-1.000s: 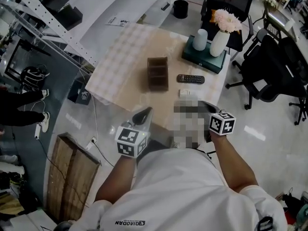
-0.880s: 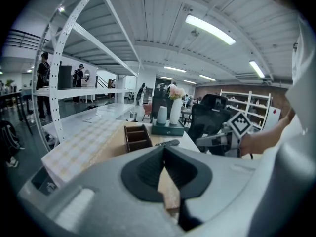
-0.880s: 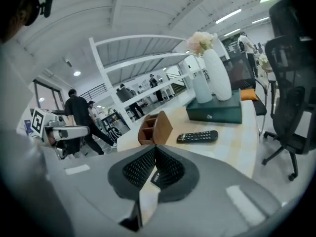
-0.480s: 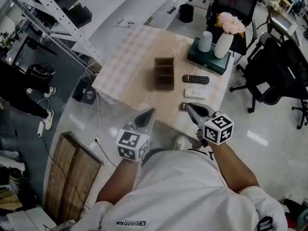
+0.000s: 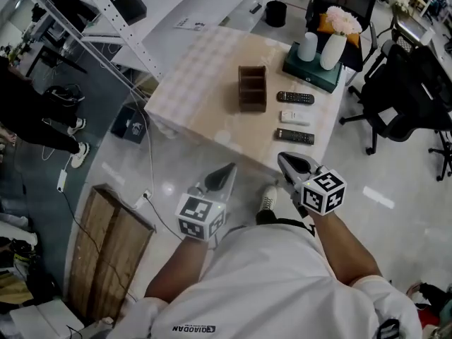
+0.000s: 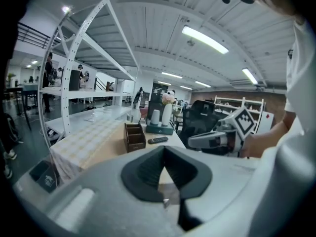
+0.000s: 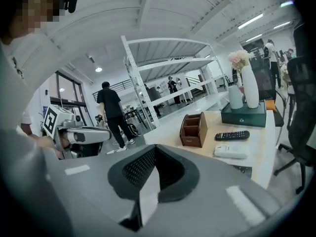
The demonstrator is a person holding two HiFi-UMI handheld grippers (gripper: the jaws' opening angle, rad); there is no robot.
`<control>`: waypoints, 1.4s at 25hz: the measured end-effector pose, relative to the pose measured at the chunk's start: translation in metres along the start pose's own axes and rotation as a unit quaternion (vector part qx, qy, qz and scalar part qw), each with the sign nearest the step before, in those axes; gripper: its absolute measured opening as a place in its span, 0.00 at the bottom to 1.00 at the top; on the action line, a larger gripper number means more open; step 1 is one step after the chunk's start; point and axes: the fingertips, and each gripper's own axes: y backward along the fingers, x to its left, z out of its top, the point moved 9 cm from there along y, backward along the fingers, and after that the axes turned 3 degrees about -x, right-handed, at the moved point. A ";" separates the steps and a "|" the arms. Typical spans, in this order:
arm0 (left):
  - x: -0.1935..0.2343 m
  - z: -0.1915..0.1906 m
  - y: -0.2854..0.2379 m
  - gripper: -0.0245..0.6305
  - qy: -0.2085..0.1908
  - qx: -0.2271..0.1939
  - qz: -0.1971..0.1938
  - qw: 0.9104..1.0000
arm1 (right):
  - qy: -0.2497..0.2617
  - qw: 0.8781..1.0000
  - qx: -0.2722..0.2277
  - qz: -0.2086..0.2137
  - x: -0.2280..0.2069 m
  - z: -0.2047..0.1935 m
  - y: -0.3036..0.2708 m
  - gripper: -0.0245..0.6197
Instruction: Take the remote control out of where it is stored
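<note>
A brown wooden organizer (image 5: 252, 88) stands in the middle of the beige table (image 5: 205, 111). To its right, three remotes lie flat in a row: a black remote (image 5: 295, 97), a white remote (image 5: 295, 118) and a second black remote (image 5: 295, 137) nearest the front edge. My left gripper (image 5: 227, 171) and right gripper (image 5: 284, 161) hang over the floor, short of the table, both shut and empty. The right gripper view shows its shut gripper (image 7: 154, 149), the organizer (image 7: 193, 129) and the black remote (image 7: 239, 135). The left gripper view shows its gripper (image 6: 164, 152) and the organizer (image 6: 134, 136).
A dark green box (image 5: 314, 73) with a flower vase and a white cup sits at the table's far right corner. Black office chairs (image 5: 395, 97) stand to the right. White shelving (image 5: 106, 20) and bystanders are on the left. A wooden pallet (image 5: 106, 253) lies on the floor.
Both grippers have drawn back from the table's front edge toward my body. The right gripper no longer covers the nearest black remote, which now lies in full view on the table.
</note>
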 end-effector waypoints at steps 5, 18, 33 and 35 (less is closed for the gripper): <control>-0.016 -0.025 0.035 0.04 0.006 0.011 -0.005 1.000 | -0.002 1.000 -0.001 -0.003 0.040 -0.023 0.015 0.05; -0.060 -0.038 0.096 0.04 -0.014 -0.012 -0.023 1.000 | 0.025 0.999 -0.024 -0.017 0.106 -0.043 0.067 0.05; -0.084 -0.044 0.102 0.04 -0.012 -0.010 -0.024 1.000 | 0.039 0.999 -0.021 -0.024 0.114 -0.049 0.100 0.05; -0.087 -0.044 0.098 0.04 -0.011 -0.011 -0.018 1.000 | 0.046 0.999 -0.018 -0.021 0.110 -0.047 0.102 0.05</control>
